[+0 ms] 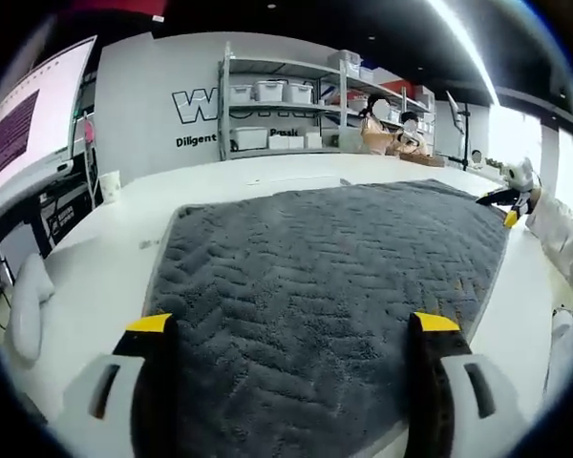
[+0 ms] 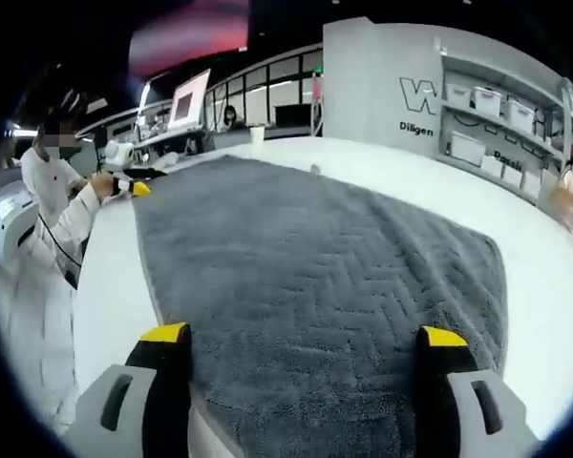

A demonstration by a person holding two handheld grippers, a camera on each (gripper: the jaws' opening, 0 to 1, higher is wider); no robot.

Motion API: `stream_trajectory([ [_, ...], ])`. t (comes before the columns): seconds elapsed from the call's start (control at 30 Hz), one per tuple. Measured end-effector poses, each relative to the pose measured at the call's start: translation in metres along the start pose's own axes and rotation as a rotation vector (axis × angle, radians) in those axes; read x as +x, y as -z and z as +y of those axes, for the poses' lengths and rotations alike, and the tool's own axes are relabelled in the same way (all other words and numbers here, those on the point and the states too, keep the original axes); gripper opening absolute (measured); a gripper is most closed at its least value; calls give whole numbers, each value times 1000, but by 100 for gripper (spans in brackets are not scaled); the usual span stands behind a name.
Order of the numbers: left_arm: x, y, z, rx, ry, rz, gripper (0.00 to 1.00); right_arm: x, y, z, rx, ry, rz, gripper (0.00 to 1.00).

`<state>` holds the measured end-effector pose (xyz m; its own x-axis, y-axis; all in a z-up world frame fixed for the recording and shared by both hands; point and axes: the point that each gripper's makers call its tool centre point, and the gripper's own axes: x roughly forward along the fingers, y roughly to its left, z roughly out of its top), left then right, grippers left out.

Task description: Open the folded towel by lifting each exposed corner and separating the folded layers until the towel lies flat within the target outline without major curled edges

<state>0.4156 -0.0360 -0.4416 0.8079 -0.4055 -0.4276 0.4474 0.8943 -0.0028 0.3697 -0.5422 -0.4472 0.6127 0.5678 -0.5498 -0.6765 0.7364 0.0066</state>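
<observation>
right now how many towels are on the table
1: a grey towel lies spread on the white table, in front of the open left tool and the open right tool. Its near edge is out of frame.

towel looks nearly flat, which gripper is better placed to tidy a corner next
Right, probably. The right gripper is open with a near corner of the towel just inside its jaws; the left gripper is open over mid-edge.
</observation>
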Motion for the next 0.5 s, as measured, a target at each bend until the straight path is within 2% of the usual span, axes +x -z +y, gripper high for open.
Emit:
stream_trajectory([
  [0.5,-5,2,-1,-5,-11,-15,99,-4,4,1,-45,-60,-8,99],
])
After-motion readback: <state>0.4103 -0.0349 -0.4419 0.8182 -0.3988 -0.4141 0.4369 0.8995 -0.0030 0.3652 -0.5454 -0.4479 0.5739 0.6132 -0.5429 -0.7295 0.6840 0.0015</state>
